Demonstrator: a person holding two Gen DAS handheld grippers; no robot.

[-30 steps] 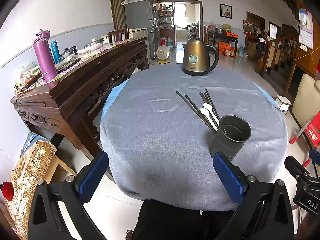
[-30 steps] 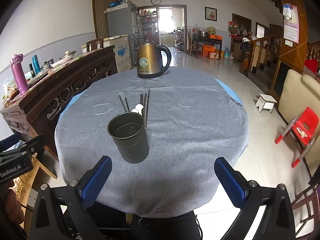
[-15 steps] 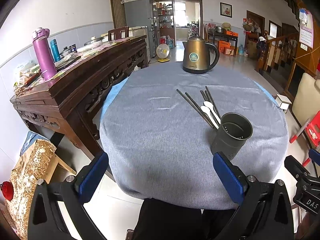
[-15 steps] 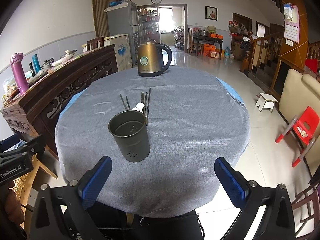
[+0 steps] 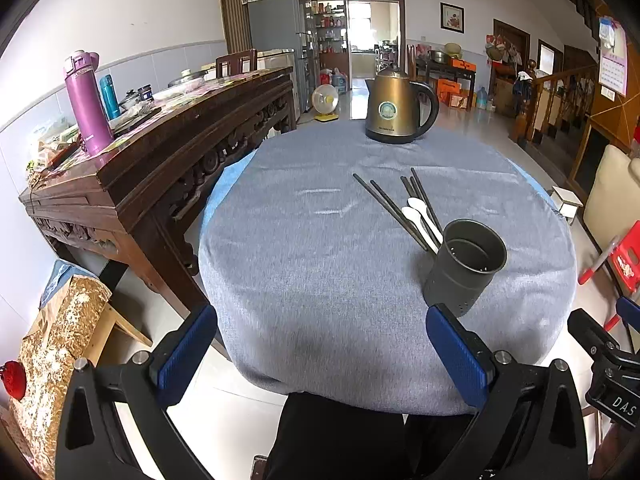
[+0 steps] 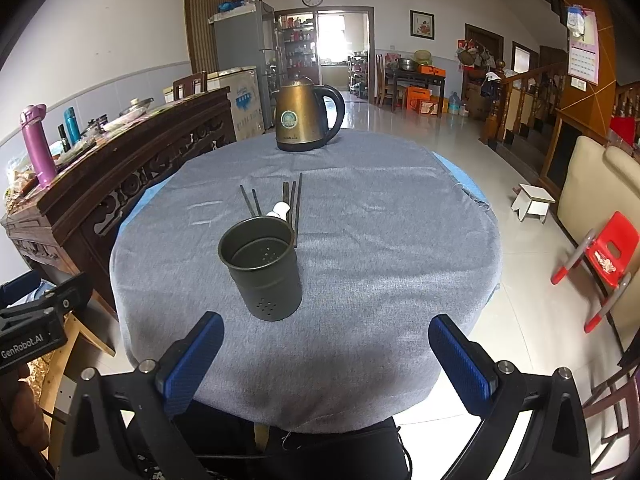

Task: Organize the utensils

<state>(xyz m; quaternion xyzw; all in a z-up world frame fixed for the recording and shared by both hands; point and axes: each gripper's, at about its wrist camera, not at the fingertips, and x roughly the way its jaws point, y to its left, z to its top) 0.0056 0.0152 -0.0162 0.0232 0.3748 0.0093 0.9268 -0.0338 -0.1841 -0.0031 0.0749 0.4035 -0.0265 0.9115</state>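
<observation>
A dark metal utensil cup [image 5: 466,264] [image 6: 262,270] stands upright and empty on the grey tablecloth [image 5: 320,264] [image 6: 380,232]. Behind it lie several dark chopsticks [image 5: 390,210] [image 6: 294,200] and two white spoons [image 5: 420,218] [image 6: 280,210], partly hidden by the cup in the right wrist view. My left gripper [image 5: 320,354] is open and empty at the table's near edge, left of the cup. My right gripper [image 6: 326,358] is open and empty at the near edge, the cup just beyond its left finger.
A brass kettle [image 5: 394,106] [image 6: 304,114] stands at the table's far side. A dark carved sideboard [image 5: 160,144] with a purple flask [image 5: 86,102] runs along the left. A red child's chair [image 6: 600,256] and white stool [image 6: 534,200] stand on the floor right.
Both grippers have shifted slightly toward the table; the cup and utensils have not moved. Both stay open.
</observation>
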